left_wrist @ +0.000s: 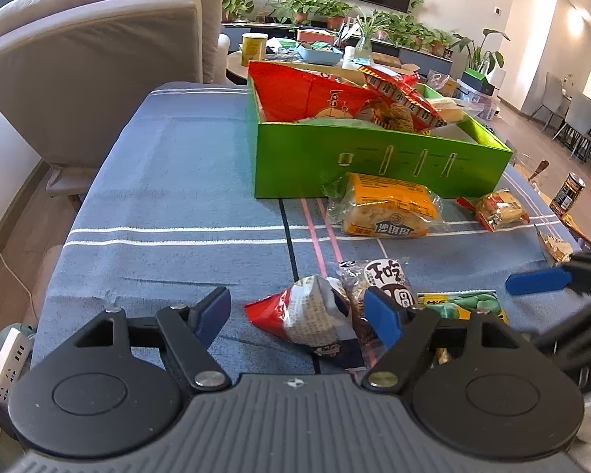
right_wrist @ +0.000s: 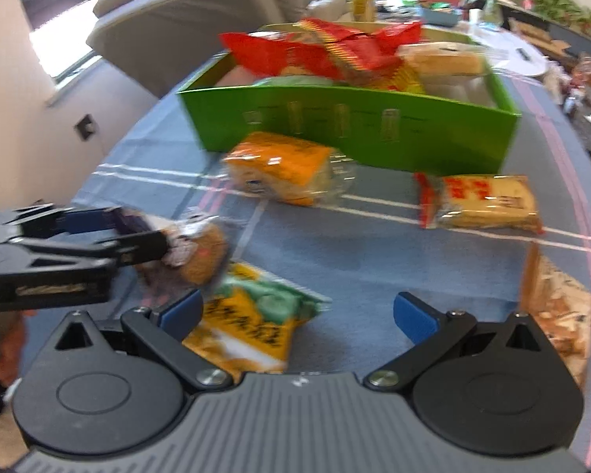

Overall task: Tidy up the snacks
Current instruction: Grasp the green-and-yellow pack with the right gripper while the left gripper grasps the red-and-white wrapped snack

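A green box [left_wrist: 374, 161] holding several snack bags stands on the blue striped tablecloth; it also shows in the right wrist view [right_wrist: 354, 126]. My left gripper [left_wrist: 301, 313] is open over a red and white snack bag [left_wrist: 311, 317], with a brown round snack pack [left_wrist: 378, 280] at its right finger. My right gripper [right_wrist: 297, 315] is open above a yellow and green snack pack [right_wrist: 252, 319]. An orange cake pack [left_wrist: 386, 205] lies in front of the box. A red and yellow pack [right_wrist: 480, 201] lies to its right.
A grey sofa [left_wrist: 98, 59] stands beyond the table's left side. A side table with a yellow can [left_wrist: 254, 47] and potted plants is behind the box. A dark can [left_wrist: 569, 193] stands at the far right. Another snack pack [right_wrist: 559, 307] lies by my right finger.
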### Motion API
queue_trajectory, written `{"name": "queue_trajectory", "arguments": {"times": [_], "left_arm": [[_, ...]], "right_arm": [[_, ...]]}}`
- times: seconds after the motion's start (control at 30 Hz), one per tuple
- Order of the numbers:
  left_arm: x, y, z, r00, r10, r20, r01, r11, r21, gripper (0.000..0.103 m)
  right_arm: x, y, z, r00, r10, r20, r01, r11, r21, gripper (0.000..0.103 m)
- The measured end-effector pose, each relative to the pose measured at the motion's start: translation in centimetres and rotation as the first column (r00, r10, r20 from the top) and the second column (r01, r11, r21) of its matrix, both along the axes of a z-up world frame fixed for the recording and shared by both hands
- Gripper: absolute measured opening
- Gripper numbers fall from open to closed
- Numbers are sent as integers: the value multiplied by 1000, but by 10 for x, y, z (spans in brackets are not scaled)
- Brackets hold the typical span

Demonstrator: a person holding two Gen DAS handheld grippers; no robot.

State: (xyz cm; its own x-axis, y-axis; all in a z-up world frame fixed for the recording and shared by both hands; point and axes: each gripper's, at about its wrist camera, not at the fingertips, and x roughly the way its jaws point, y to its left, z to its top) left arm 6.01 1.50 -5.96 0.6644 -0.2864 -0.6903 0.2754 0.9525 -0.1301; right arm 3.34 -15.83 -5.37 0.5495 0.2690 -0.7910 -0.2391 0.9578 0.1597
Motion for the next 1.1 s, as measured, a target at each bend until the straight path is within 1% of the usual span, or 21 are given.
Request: {"name": "queue_trajectory", "arguments": {"times": [0.07, 0.17, 0.27, 0.4, 0.57, 0.67, 0.8, 0.9, 1.0, 1.03, 1.07, 1.1], "left_arm": [[0, 0, 0, 1000, 8, 0, -8, 1000, 3, 72], [0, 0, -1, 1000, 8, 0, -8, 1000, 5, 72], [0, 0, 0, 1000, 7, 0, -7, 1000, 8, 72], [0, 2, -1, 1000, 12, -2, -12, 1000, 15, 72], [2, 4, 0, 1000, 13, -8, -13, 1000, 6, 72], [0, 2, 1, 1000, 3, -2, -3, 1000, 17, 72], [-1, -4, 0, 999, -52, -7, 52, 999, 4, 72], [-1, -8, -2, 997, -74, -8, 74, 997, 11, 72], [1, -10, -4, 996, -89, -15, 90, 996, 11, 67], [1, -10, -5, 996, -93, -15, 93, 996, 12, 62], [2, -11, -5, 995, -97, -14, 98, 995, 15, 54], [2, -11, -6, 995, -100, -12, 100, 995, 22, 51]], "right_arm": [[0, 10, -3, 1000, 27, -7, -27, 999, -17, 92], [1, 19, -11, 999, 40, -22, -41, 998, -51, 92], [0, 23, -13, 999, 48, -6, -49, 994, -99, 92], [2, 15, -16, 1000, 11, 15, -8, 986, -168, 92], [5, 0, -12, 999, -46, 28, 50, 984, -170, 92], [6, 0, -12, 999, -37, 39, 43, 986, -164, 92], [8, 5, -13, 999, -10, 45, 17, 987, -157, 92], [10, 5, -14, 999, -2, 52, 10, 989, -150, 92], [10, 4, -10, 998, 4, 65, 5, 990, -142, 92], [10, 3, -9, 998, 8, 69, 2, 990, -138, 92], [10, 2, -8, 998, 9, 70, 0, 991, -136, 92], [10, 1, -8, 998, 10, 66, -1, 991, -132, 92]]}}
